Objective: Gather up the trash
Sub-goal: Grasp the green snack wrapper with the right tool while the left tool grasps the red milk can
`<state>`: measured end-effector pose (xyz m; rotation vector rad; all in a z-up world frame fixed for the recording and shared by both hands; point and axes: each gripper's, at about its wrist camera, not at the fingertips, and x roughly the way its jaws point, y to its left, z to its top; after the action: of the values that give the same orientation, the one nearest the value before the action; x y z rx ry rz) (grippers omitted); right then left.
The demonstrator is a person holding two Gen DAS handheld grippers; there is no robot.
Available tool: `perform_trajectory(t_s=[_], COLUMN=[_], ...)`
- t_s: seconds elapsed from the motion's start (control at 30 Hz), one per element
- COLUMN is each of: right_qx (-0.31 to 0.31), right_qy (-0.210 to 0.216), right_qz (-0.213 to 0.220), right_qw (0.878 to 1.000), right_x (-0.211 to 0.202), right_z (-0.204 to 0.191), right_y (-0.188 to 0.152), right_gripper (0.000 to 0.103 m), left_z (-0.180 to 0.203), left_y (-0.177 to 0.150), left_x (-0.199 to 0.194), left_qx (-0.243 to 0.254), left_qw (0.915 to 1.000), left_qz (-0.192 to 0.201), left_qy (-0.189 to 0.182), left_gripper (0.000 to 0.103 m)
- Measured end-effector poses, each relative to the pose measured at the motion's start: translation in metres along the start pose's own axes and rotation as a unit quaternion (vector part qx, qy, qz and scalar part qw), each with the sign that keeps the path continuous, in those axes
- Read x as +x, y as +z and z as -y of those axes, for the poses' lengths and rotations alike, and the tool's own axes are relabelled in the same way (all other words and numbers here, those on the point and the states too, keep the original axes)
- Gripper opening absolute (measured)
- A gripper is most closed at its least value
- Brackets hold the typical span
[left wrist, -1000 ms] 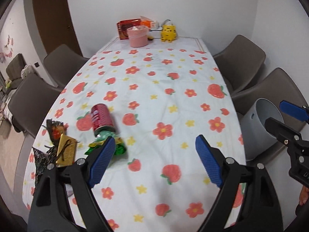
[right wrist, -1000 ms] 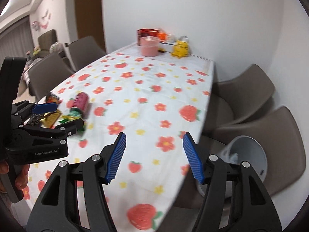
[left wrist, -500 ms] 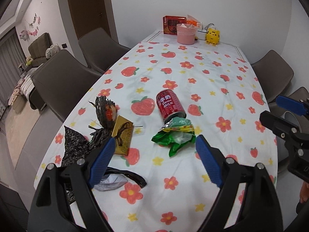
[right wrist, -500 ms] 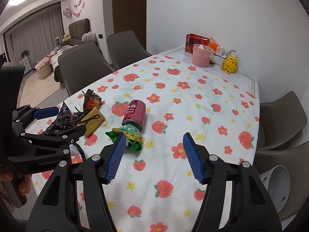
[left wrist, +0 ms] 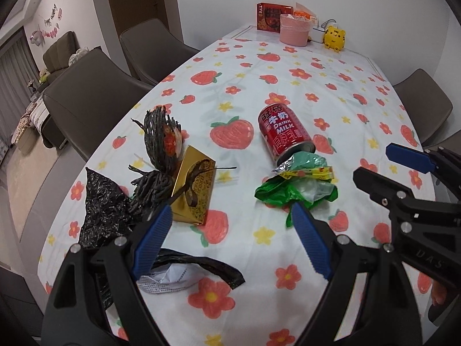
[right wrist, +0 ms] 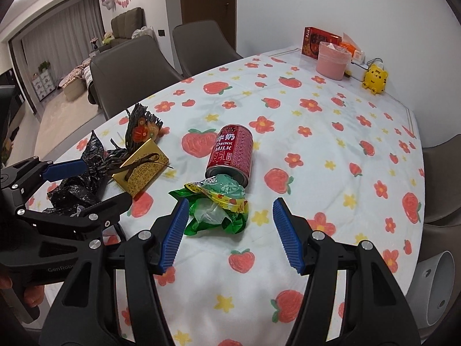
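Note:
Trash lies in a cluster on the strawberry-print tablecloth (left wrist: 302, 66). A red milk can (left wrist: 283, 131) (right wrist: 232, 151) lies on its side, touching a crumpled green wrapper (left wrist: 296, 187) (right wrist: 216, 207). Left of them are a gold box (left wrist: 194, 190) (right wrist: 142, 167), a black shredded bundle (left wrist: 161, 141) and a black plastic bag (left wrist: 103, 204). A white crumpled scrap (left wrist: 170, 279) lies under my left finger. My left gripper (left wrist: 230, 216) hovers open between the gold box and the wrapper. My right gripper (right wrist: 230, 204) is open just above the wrapper, holding nothing.
A grey bin (right wrist: 432, 282) stands off the table's right edge. At the far end stand a pink tub (left wrist: 295, 28), a red box (left wrist: 270, 17) and a yellow tiger toy (left wrist: 334, 39). Brown chairs (left wrist: 95, 98) line both sides.
Both grippers swung left and sank toward the trash cluster, which now fills the near view. The bin slid to the right edge. Neither jaw opening changed.

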<state>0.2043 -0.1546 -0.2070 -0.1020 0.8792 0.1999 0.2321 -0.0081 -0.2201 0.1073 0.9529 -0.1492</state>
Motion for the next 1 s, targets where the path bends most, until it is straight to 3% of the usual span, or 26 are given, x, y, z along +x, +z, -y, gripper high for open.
perform_trajectory(t_s=[0.23,0.47,0.53,1.0], right_qx=[0.000,-0.006,-0.011,-0.020], right_qy=[0.003,0.011,0.016,0.015], right_qz=[-0.026,-0.044,-0.047,-0.030], right_qw=[1.000,0.999,0.999,0.999], right_x=[0.048,0.072,0.075,0.061], right_z=[0.003,0.000,-0.003,-0.004], right_y=[-0.004,-0.007,-0.008,-0.006], right_gripper=[0.059,0.059,0.041,0.028], left_z=[-0.004,-0.010,-0.011,-0.004], left_y=[-0.005,-0.013,-0.013,-0.008], left_x=[0.035,0.055,0.058,0.051], left_qx=[0.009,0.010,0.007,0.010], left_qw=[0.9999,0.9995,0.9995,0.9996], left_qz=[-0.013,-0.027,-0.029,-0.024], left_qy=[0.006,0.009,0.010,0.005], left_gripper=[0.085,0.085,0.085,0.085])
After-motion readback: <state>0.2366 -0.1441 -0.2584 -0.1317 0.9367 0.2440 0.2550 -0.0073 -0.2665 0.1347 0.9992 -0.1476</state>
